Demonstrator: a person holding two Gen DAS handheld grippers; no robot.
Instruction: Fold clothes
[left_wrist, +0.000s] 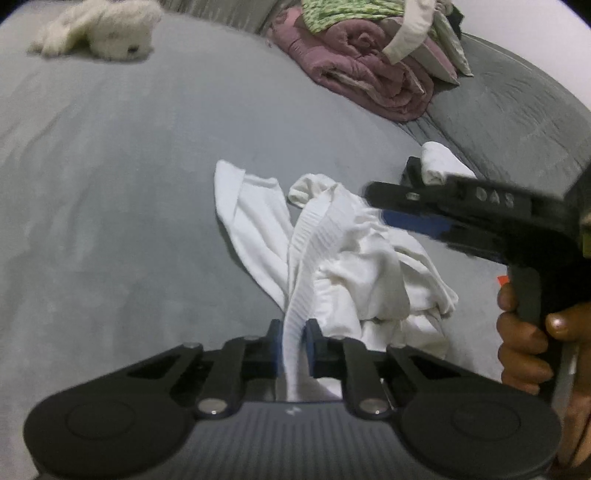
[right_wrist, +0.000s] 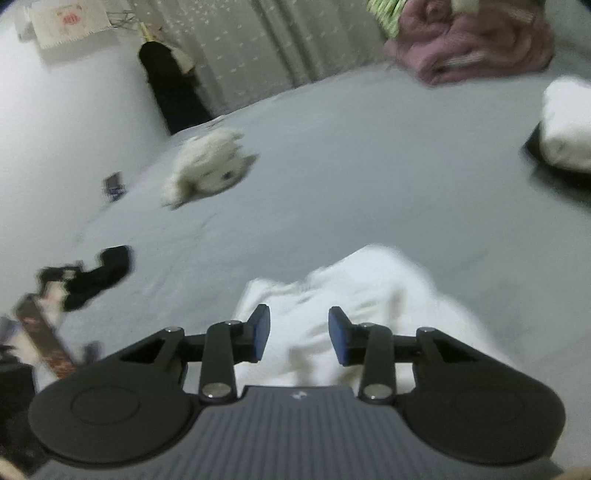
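A crumpled white garment (left_wrist: 343, 254) with a ribbed waistband lies on the grey bed sheet (left_wrist: 110, 192). My left gripper (left_wrist: 293, 345) is shut on that ribbed band, which runs up between its blue pads. The right gripper (left_wrist: 384, 218) reaches in from the right above the garment, held by a hand (left_wrist: 524, 343). In the right wrist view, the right gripper (right_wrist: 299, 338) stands open just over the white garment (right_wrist: 369, 295), with nothing between its fingers.
A white plush toy (left_wrist: 99, 31) lies at the far left of the bed. A pile of pink and green bedding (left_wrist: 369, 66) sits at the back right. A folded white item (left_wrist: 439, 162) rests on a dark one. Black clothing (right_wrist: 92, 277) lies near the left edge.
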